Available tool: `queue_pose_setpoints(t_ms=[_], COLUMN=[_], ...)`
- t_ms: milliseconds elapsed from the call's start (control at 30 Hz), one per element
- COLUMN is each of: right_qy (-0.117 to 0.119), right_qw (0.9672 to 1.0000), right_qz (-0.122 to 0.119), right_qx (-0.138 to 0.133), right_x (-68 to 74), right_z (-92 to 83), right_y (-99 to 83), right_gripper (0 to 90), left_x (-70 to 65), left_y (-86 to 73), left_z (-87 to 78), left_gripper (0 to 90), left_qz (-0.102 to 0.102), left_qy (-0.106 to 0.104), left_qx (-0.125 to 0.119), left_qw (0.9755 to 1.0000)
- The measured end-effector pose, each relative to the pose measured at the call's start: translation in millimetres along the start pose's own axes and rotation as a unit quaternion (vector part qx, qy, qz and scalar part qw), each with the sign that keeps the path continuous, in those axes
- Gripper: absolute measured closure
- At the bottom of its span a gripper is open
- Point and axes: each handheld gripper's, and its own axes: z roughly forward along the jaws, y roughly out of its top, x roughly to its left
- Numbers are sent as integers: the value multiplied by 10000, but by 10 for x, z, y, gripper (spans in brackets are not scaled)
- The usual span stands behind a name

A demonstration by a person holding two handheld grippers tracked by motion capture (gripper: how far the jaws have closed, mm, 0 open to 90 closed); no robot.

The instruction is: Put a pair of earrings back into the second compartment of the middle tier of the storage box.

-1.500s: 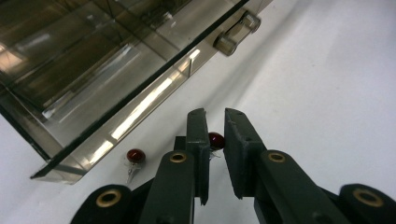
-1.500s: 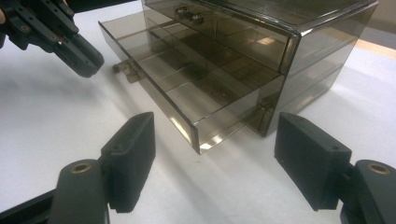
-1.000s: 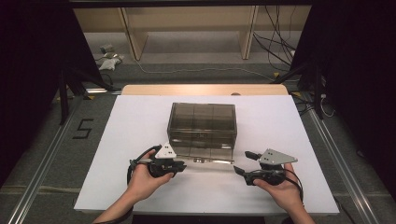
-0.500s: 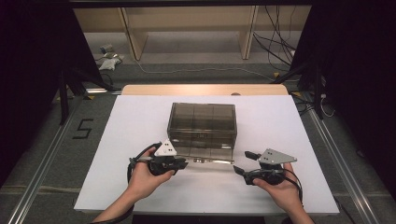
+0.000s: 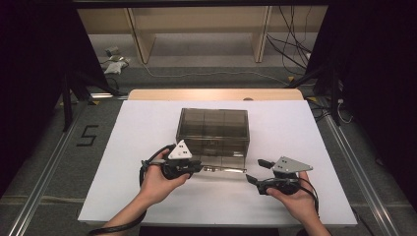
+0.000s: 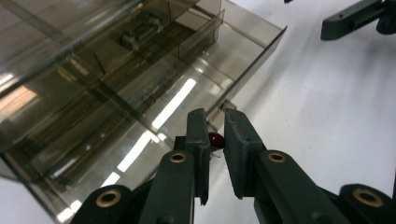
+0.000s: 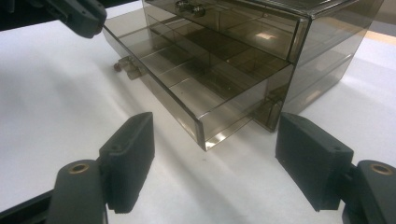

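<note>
A smoky clear drawer box (image 5: 212, 129) stands mid-table with its bottom drawer (image 7: 196, 84) pulled out toward me. The drawer's small knob (image 7: 123, 66) has a dark red tip (image 6: 215, 138). My left gripper (image 5: 200, 168) hovers at the drawer's front left. In the left gripper view its jaws stand almost together, and the red tip shows through the narrow gap. In the right gripper view the left gripper (image 7: 95, 21) hangs clear of the knob. My right gripper (image 5: 254, 170) rests wide open at the drawer's right front corner, with nothing between its jaws.
The drawer is split into several compartments by clear dividers (image 6: 140, 102). A white sheet (image 5: 123, 147) covers the table, with a wooden strip (image 5: 216, 94) along its far edge. Beyond it are shelf legs and cables (image 5: 295, 44) on the floor.
My left gripper has risen a little and shifted slightly toward the box. The right gripper and the drawer have stayed put.
</note>
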Motion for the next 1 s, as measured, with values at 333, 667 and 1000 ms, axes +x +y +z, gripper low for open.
queue_pose_setpoints(t_ms=[333,667,1000], right_qy=[6,17,30], right_qw=[10000,10000,10000], right_qz=[6,9,7], right_qx=[12,14,17], right_x=[2,-2,2], right_z=[-2,0,2], right_y=[0,-3,-4], right_gripper=[292,292,292], left_x=[42,118,120], left_y=[159,227,260], left_z=[187,370,477], left_gripper=[801,800,795], left_qz=[36,8,9], left_qy=[82,160,138], left_qx=[16,104,170], left_qw=[10000,9998,9998])
